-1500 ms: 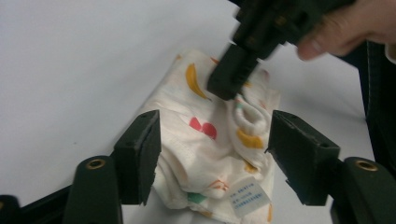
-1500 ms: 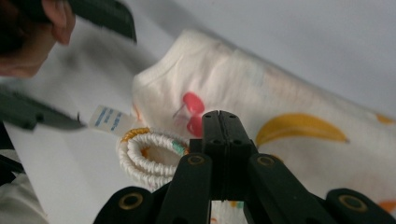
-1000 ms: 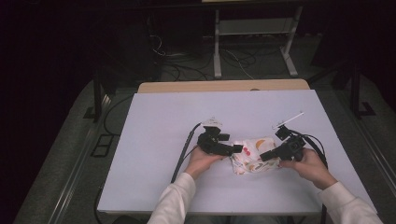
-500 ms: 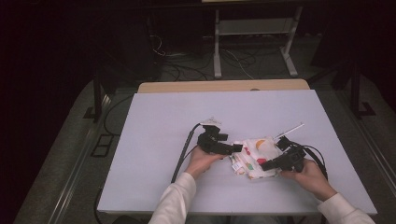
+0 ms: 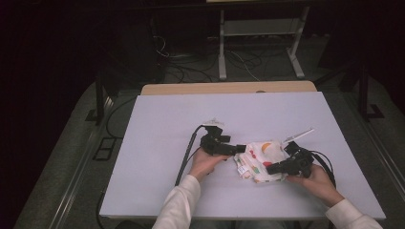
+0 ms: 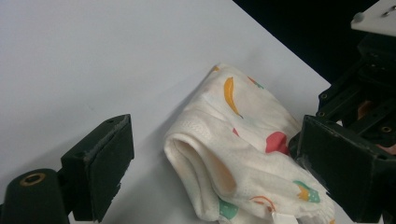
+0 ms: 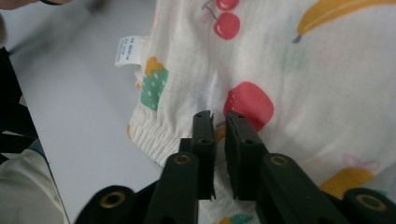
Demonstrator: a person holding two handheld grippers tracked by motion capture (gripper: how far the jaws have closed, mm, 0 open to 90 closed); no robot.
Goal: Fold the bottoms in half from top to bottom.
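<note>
White fruit-printed folded cotton cloth (image 5: 261, 160): near-right on pale grey table (image 5: 157, 143), between both grippers. Left gripper (image 6: 210, 163): jaws wide apart, straddling the fold. Right gripper (image 7: 219, 122): jaws just parting, slim gap, releasing; fold likely finished.

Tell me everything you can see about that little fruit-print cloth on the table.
The cloth is a small piece of soft, crinkled white fabric printed with bananas, cherries, strawberries and green shapes. It has a gathered, elastic-looking edge and a small white label. It lies folded into a thick bundle on the pale table, near the front edge. The left gripper stands wide open around its folded end. The right gripper, whose jaws have just been opening slightly, rests over it with no fabric visibly pinched.
</note>
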